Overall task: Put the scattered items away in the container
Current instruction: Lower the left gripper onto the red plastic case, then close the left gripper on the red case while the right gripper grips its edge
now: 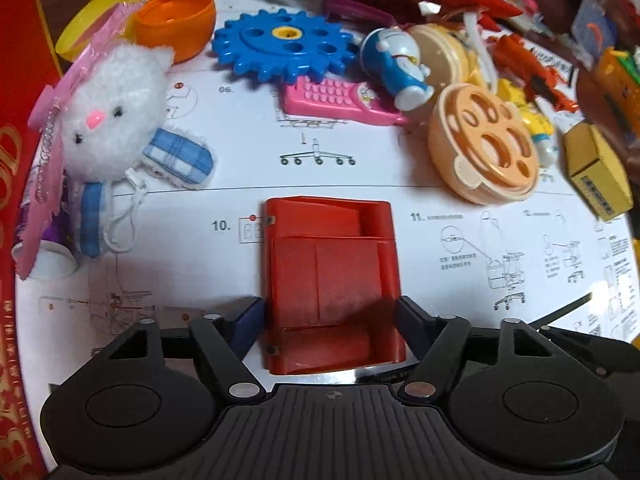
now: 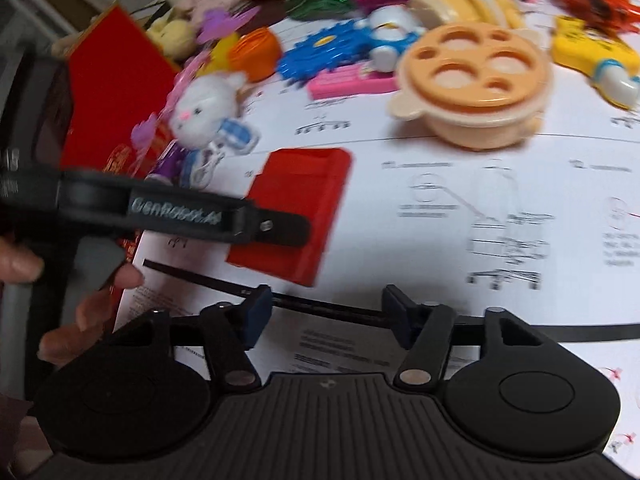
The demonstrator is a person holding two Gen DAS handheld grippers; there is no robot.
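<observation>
A flat red plastic box [image 1: 332,280] lies on a white instruction sheet [image 1: 480,264]. My left gripper [image 1: 330,320] is open, one finger on each side of the box's near end, close to its sides. The right wrist view shows the same box [image 2: 296,208] with the left gripper's finger [image 2: 280,230] alongside it. My right gripper [image 2: 326,316] is open and empty over the sheet, near the box. A red container [image 2: 112,104] stands at the left; it also shows in the left wrist view [image 1: 20,80].
Scattered toys lie beyond the box: a white plush cat [image 1: 112,120], blue gear [image 1: 284,44], pink toy phone [image 1: 340,102], Doraemon figure [image 1: 400,68], peach slotted lid bowl [image 1: 484,140], orange cup [image 1: 176,20], yellow box [image 1: 596,172]. A black strap [image 2: 340,312] crosses the sheet.
</observation>
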